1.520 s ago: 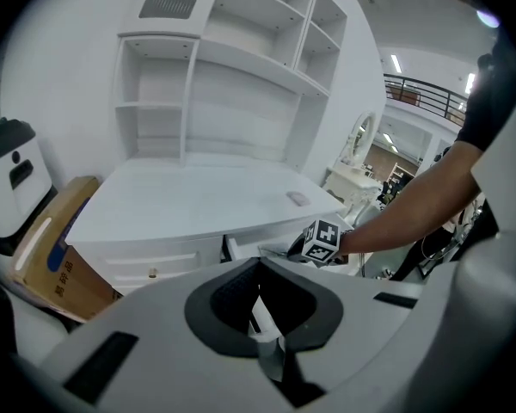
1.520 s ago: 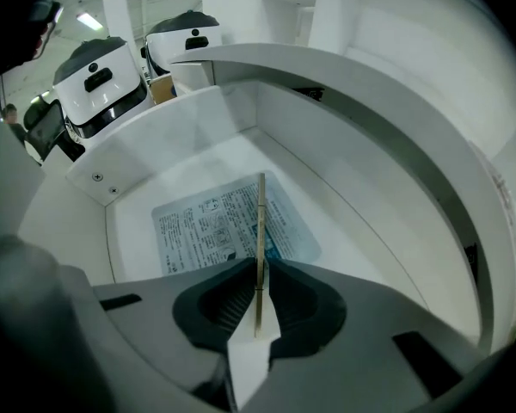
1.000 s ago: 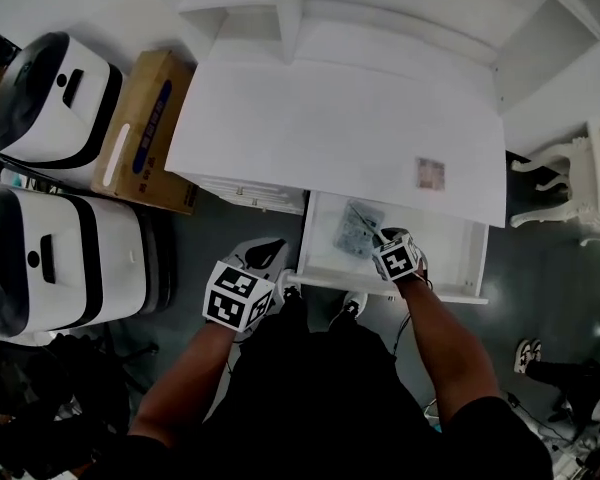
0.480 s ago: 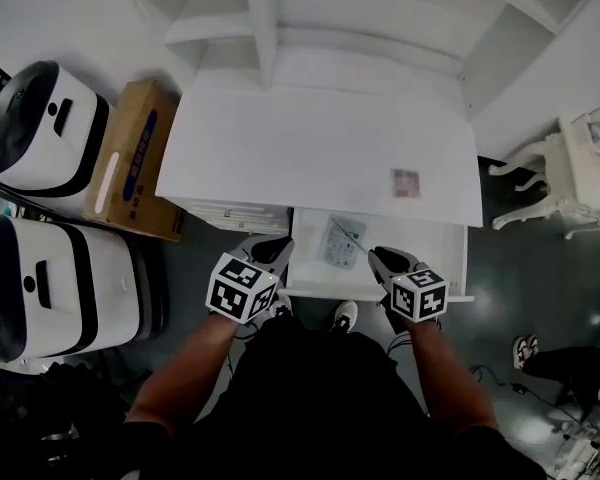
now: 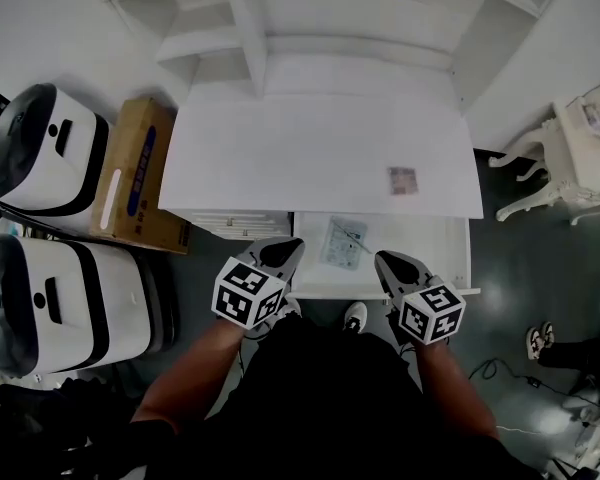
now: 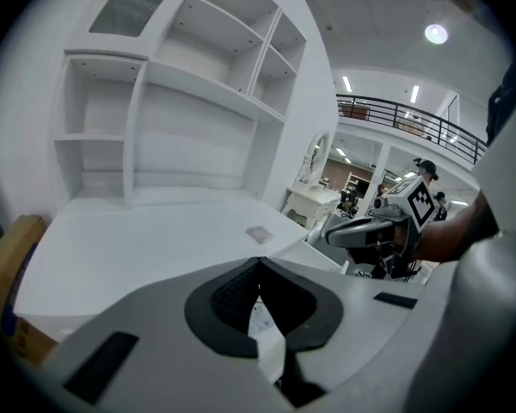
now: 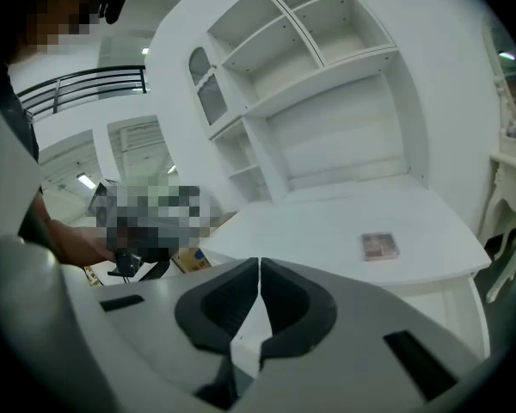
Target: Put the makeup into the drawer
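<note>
- Desk [image 5: 310, 148]: white, with a hutch of open shelves [image 5: 230, 28] at the back. Top is bare except for one small item.
- Two white-and-black machines [image 5: 40, 288], on the floor to the left of the desk, one behind the other.
- Box [image 5: 138, 173]: brown cardboard, between the rear machine and the desk's left edge.
- Drawer [image 5: 430, 243]: pulled out from under the desk's front edge, on the right side. Interior white.
- Left gripper [image 5: 286, 250]: over the drawer's left front corner, marker cube toward the person. Its own view shows the jaws together at the tips, with nothing between them [image 6: 258, 263].
- Right gripper [image 5: 385, 261]: over the drawer's front edge, right of the left gripper and well apart from it. Jaws together, nothing held [image 7: 258, 263]. It also shows in the left gripper view, pointing left [image 6: 334, 235].
- Makeup [image 5: 342, 243]: flat clear packet with a thin stick across it, lying on the drawer floor in the left half. It sits between the two gripper tips, beyond them, touching neither.
- Small square item [image 5: 402, 180]: flat on the desk top near the front right, above the drawer. It looks pinkish in the right gripper view [image 7: 379, 246].
</note>
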A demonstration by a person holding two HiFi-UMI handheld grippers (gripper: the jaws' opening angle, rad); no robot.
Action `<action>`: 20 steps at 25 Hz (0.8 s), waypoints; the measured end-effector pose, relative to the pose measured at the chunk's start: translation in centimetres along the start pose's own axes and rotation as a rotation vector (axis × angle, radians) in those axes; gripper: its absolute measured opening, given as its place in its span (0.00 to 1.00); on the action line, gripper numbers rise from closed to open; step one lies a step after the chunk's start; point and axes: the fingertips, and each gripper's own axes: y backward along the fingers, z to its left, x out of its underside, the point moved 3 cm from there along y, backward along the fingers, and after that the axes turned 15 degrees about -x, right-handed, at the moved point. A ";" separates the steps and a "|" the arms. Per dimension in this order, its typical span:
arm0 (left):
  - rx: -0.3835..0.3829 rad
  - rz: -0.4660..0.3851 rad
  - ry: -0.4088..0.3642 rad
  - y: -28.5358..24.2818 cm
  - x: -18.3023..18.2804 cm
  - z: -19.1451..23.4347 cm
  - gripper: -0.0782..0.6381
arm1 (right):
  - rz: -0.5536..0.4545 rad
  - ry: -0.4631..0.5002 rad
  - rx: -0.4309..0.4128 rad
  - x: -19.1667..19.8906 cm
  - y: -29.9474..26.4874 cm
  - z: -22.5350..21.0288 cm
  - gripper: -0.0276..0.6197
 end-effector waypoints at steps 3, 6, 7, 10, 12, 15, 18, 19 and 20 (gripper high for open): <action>-0.006 -0.002 -0.017 0.1 -0.3 0.1 0.12 | -0.018 -0.008 0.021 -0.1 0.2 -0.6 0.09; -0.013 0.000 -0.019 0.2 -0.2 0.1 0.12 | -0.029 -0.041 0.028 0.1 0.3 -0.9 0.09; -0.015 0.002 -0.016 0.2 -0.1 0.1 0.12 | -0.031 -0.051 0.029 0.1 0.3 -1.0 0.09; -0.019 0.006 -0.007 0.2 0.2 -0.1 0.12 | -0.036 -0.068 0.041 0.1 0.1 -1.4 0.10; -0.024 0.007 -0.006 0.2 0.3 -0.1 0.12 | -0.034 -0.070 0.044 0.2 0.1 -1.5 0.10; -0.031 0.011 -0.001 0.2 0.4 0.0 0.12 | -0.022 -0.060 0.046 0.3 -0.1 -1.5 0.10; -0.037 0.020 -0.005 0.3 0.6 0.1 0.12 | -0.011 -0.056 0.044 0.5 -0.2 -1.5 0.10; -0.039 0.023 -0.009 0.3 0.7 0.1 0.12 | -0.010 -0.057 0.043 0.5 -0.3 -1.6 0.10; -0.038 0.024 -0.010 0.3 0.7 0.0 0.12 | -0.009 -0.057 0.043 0.5 -0.4 -1.7 0.09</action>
